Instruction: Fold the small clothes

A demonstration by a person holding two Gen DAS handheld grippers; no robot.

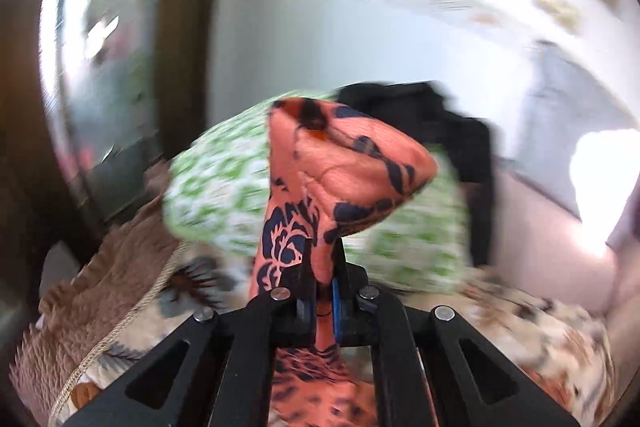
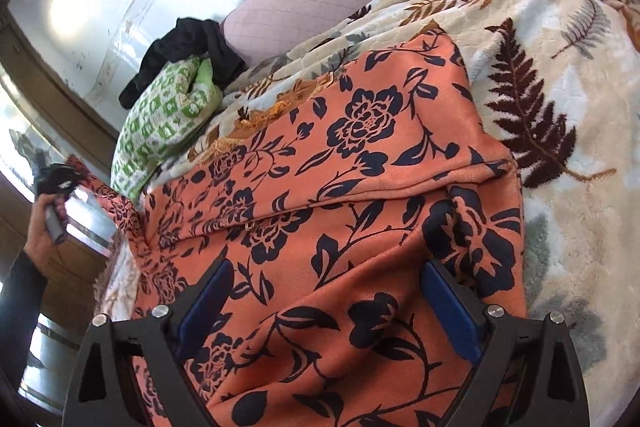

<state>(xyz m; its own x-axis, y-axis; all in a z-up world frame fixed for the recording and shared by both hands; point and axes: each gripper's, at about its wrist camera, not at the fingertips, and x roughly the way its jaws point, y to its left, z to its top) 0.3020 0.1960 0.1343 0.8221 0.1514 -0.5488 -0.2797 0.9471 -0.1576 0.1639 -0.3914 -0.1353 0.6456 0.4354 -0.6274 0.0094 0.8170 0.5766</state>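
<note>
My left gripper (image 1: 322, 279) is clenched on a bunched corner of the orange floral garment (image 2: 360, 211), lifted off the fern blanket (image 2: 560, 75) at nine o'clock. My right gripper (image 2: 328, 311) hovers released over the cloth's near edge. One crease crosses the middle; I judge the fold only begun. The green patterned piece (image 2: 160, 131) waits at ten o'clock, unfolded.

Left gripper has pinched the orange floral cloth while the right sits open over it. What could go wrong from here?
1. The left gripper pinches only a narrow bunch of the orange cloth; that small bite may slip out.
2. The right gripper is open with the cloth merely between its fingers, so nothing anchors it and the whole piece could drag instead of folding.
3. The cloth lies on a plush fern blanket, which may bunch along with it.
</note>
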